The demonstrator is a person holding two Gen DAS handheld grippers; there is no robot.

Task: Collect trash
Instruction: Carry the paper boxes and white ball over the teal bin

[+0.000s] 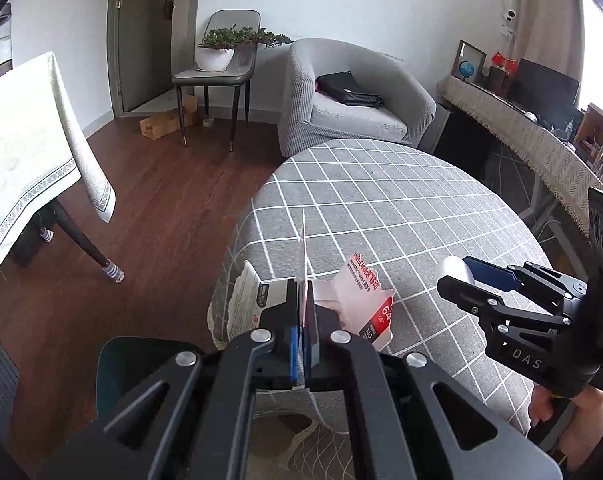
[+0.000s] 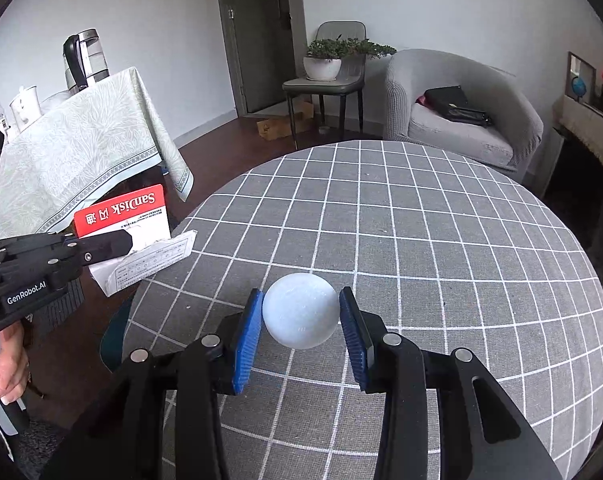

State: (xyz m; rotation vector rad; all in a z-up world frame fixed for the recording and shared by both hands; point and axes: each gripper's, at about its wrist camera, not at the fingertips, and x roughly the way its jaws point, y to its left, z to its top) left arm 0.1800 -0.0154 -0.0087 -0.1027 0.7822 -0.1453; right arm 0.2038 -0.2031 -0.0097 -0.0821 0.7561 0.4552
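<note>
The left gripper (image 1: 303,312) is clamped tight on a torn red-and-white card package (image 2: 125,216) printed "SanDisk", held at the tabletop's left edge. The right gripper (image 2: 301,316) pinches a smooth white ball (image 2: 300,311) between ribbed blue pads (image 2: 247,340) above the grey, white-gridded tabletop (image 2: 421,240).

Left gripper (image 1: 303,320): jaws pinched almost together, gripping a torn card package (image 2: 141,236), pointing obliquely downward.
Right gripper (image 2: 301,316): jaws part-way apart, blue pads (image 2: 247,340) pressing both sides of a white ball (image 2: 300,311), angled down.
Left hand (image 2: 5,364): fingers wrapped round the handle.
Right hand (image 1: 549,404): fingers curled on its handle.
</note>
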